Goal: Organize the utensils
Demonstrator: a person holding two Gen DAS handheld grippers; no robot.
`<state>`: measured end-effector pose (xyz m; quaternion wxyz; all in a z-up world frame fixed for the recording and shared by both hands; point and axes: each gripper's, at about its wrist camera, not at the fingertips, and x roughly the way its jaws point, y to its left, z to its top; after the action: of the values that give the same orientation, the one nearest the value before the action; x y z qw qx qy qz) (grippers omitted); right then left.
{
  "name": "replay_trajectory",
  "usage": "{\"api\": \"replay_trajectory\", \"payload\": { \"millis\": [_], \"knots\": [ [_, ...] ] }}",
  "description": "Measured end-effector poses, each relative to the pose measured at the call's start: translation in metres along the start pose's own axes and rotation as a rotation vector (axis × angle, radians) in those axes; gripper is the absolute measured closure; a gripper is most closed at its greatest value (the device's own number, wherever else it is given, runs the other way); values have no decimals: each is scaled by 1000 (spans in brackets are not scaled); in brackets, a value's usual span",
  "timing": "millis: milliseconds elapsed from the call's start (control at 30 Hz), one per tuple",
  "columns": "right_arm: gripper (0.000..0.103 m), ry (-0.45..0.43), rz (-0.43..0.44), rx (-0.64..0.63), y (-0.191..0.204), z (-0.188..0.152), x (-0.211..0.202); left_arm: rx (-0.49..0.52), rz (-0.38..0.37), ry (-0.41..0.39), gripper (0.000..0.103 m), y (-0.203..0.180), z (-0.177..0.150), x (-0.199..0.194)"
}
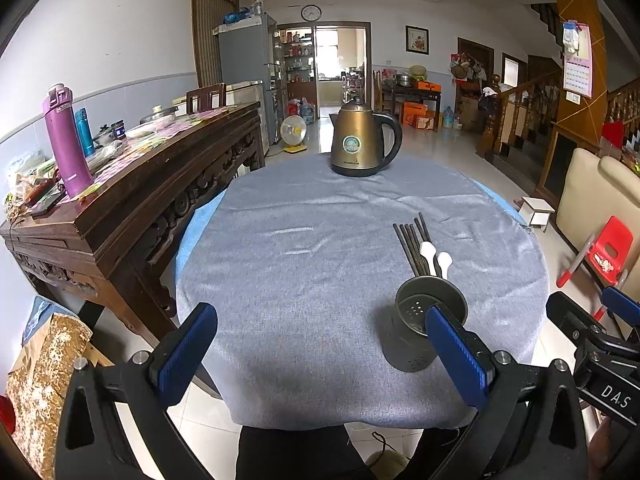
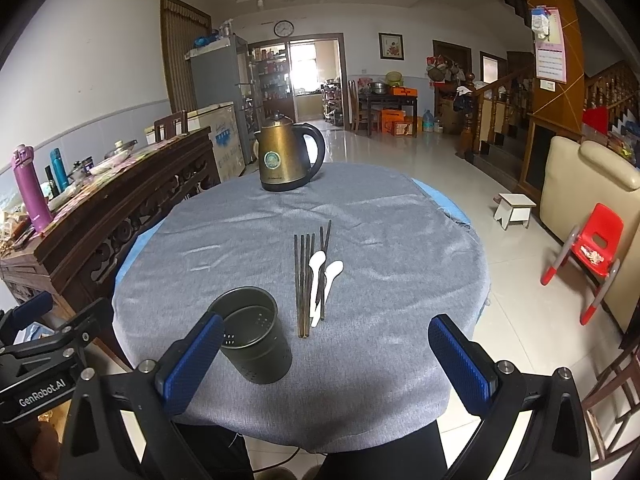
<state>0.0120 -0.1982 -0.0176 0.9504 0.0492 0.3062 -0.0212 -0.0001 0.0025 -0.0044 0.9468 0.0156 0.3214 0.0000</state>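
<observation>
the left tongs point(image 1: 320, 350) hang spread wide over the near edge of the round counter point(image 1: 304, 280), holding nothing. a dark perforated holder point(image 1: 426, 326) stands upright at near right, partly behind the right blue pad. just beyond it lie dark chopsticks point(image 1: 412, 246) and two white spoons point(image 1: 436, 260) side by side. a bronze kettle point(image 1: 360, 140) stands at the far edge. the right tongs point(image 1: 600, 336) show at the right margin.

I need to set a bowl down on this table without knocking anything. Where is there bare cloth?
The widest bare cloth runs from the kettle down to the utensil holder, left of the chopsticks. A narrower strip lies right of the spoons. It is crowded where holder, chopsticks and spoons cluster near the front.
</observation>
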Motion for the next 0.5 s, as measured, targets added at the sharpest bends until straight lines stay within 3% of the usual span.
{"api": "replay_trajectory", "payload": {
  "millis": [500],
  "knots": [
    [0, -2, 1, 5, -1, 0, -2, -1, 0, -2, 0, 1, 0, 0]
  ]
}}
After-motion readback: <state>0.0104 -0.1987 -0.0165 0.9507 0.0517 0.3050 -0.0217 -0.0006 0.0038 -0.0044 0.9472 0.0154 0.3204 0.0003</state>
